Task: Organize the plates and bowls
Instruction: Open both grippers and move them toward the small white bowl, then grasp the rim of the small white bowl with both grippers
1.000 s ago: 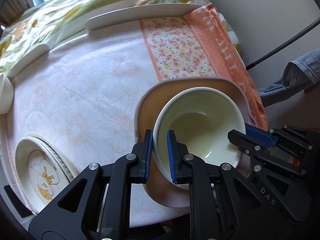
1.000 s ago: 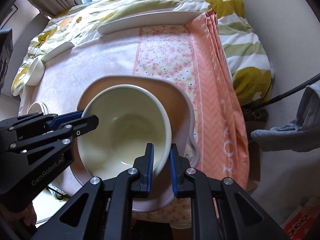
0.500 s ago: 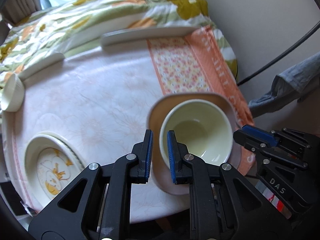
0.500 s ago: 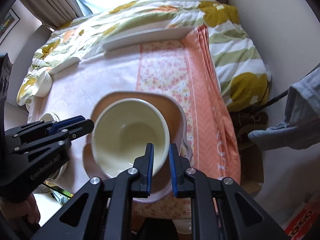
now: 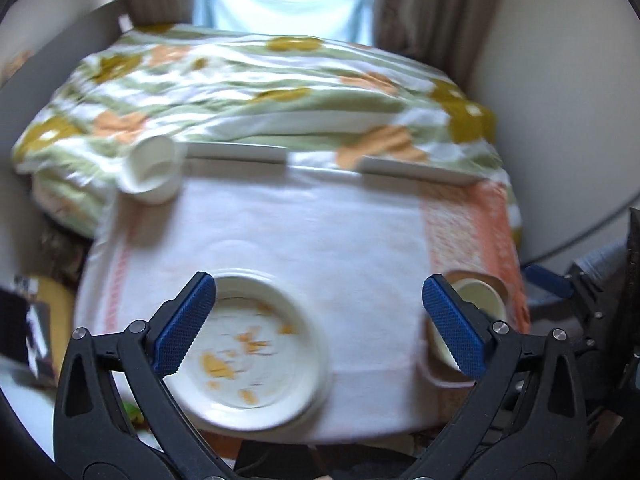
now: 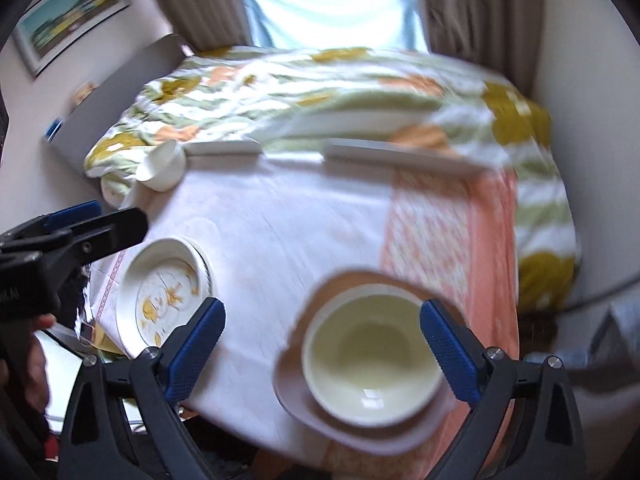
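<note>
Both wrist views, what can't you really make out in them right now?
- Patterned plate: left wrist view, motion blur smears its orange design; whether more plates lie under it is unclear.
- Cream bowl: left wrist view, mostly hidden behind the left tool's right finger.
- Brown plate under the bowl: right wrist view, bowl covers most of it.
- Small white cup: too blurred to tell whether it is upright or tipped.

left gripper (image 5: 320,316) spread over patterned plate (image 5: 248,348).
</note>
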A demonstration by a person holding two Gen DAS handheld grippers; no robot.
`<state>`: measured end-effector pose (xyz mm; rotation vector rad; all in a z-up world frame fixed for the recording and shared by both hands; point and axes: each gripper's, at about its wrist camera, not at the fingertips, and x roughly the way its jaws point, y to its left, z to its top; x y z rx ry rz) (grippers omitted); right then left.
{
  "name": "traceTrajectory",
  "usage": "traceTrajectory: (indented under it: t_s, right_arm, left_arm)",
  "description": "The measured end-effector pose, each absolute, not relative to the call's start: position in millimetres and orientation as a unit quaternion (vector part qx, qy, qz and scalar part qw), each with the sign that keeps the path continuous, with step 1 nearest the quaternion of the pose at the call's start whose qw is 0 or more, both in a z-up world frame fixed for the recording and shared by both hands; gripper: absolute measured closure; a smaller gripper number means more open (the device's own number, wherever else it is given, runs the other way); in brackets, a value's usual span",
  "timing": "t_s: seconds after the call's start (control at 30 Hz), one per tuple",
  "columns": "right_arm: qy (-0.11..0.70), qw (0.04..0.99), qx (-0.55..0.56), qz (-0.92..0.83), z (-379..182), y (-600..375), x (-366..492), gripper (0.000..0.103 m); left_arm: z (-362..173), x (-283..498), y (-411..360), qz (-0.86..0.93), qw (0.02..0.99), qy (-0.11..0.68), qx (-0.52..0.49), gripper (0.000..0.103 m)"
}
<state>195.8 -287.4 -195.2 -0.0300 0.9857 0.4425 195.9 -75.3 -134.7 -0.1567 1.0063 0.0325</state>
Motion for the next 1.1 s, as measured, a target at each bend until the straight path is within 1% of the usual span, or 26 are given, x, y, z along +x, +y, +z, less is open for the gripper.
traceTrajectory:
  t_s: [0.07,0.17,0.3,0.37,0.43,0.5,0.6,0.67,0.7,0.73,0.8,0.87,0.93,1.0,1.07,1.1]
  right_arm:
    - [0.435,0.868,-0.033,0.239,-182.2,-265.6,199.8,0.005]
    - [0.393,0.875,-0.025,0.282,-159.7,-233.1,212.9,0.002]
    - [0.429,0.845,-0.025,0.319,-136.5,-180.3,251.1,0.002]
    - [0.426,0.848,-0.027,0.315,-125.2,-150.4,271.8,0.002]
    - [0.425,0.854,-0.066,0.294,-122.8,-112.5,295.7,0.002]
    - [0.434,0.845,-0.090,0.299,-130.1,-82.0,314.8,0.002]
    - [0.477,0.811,-0.076,0.329,-158.4,-37.7,347.2,0.002]
    - [0.509,0.792,-0.071,0.329,-184.4,-10.6,368.3,0.002]
    - [0.520,0.786,-0.071,0.327,-196.4,-3.0,376.4,0.003]
    - [0.531,0.778,-0.068,0.328,-208.2,5.1,383.9,0.004]
    - [0.550,0.763,-0.060,0.334,-229.8,17.8,394.7,0.013]
    - [0.566,0.750,-0.059,0.337,-248.4,30.9,402.8,0.028]
    - [0.578,0.742,-0.061,0.334,-262.6,41.5,409.7,0.034]
    - [0.588,0.733,-0.058,0.337,-273.2,49.4,415.5,0.038]
    - [0.594,0.727,-0.056,0.340,-280.8,55.4,418.7,0.045]
    - [0.596,0.725,-0.056,0.341,-284.2,59.3,420.5,0.045]
  left_arm:
    - [-129.1,191.4,-42.1,0.035,0.875,0.473,-0.101,0.000]
    - [-121.5,187.3,8.4,0.063,0.876,0.457,-0.139,0.000]
    - [-121.7,191.1,80.5,0.104,0.866,0.449,-0.194,0.000]
    - [-127.1,191.2,113.8,0.111,0.860,0.444,-0.225,0.000]
    - [-137.8,197.3,141.3,0.117,0.851,0.445,-0.252,0.001]
    - [-150.0,205.4,163.1,0.116,0.841,0.453,-0.272,0.004]
    - [-176.3,222.5,191.8,0.103,0.822,0.460,-0.319,0.013]
    - [-200.9,240.4,207.9,0.089,0.804,0.473,-0.349,0.031]
    - [-209.7,245.8,210.0,0.084,0.798,0.479,-0.355,0.034]
    - [-221.4,255.5,213.1,0.078,0.791,0.488,-0.361,0.039]
    - [-241.6,271.0,217.7,0.070,0.780,0.500,-0.369,0.043]
    - [-260.7,286.1,224.6,0.066,0.769,0.511,-0.379,0.052]
    - [-278.1,300.2,231.3,0.064,0.759,0.521,-0.386,0.054]
    - [-287.5,308.4,236.5,0.062,0.755,0.525,-0.389,0.055]
    - [-296.7,318.4,241.1,0.061,0.753,0.526,-0.390,0.056]
    - [-300.5,322.6,243.3,0.062,0.754,0.525,-0.390,0.056]
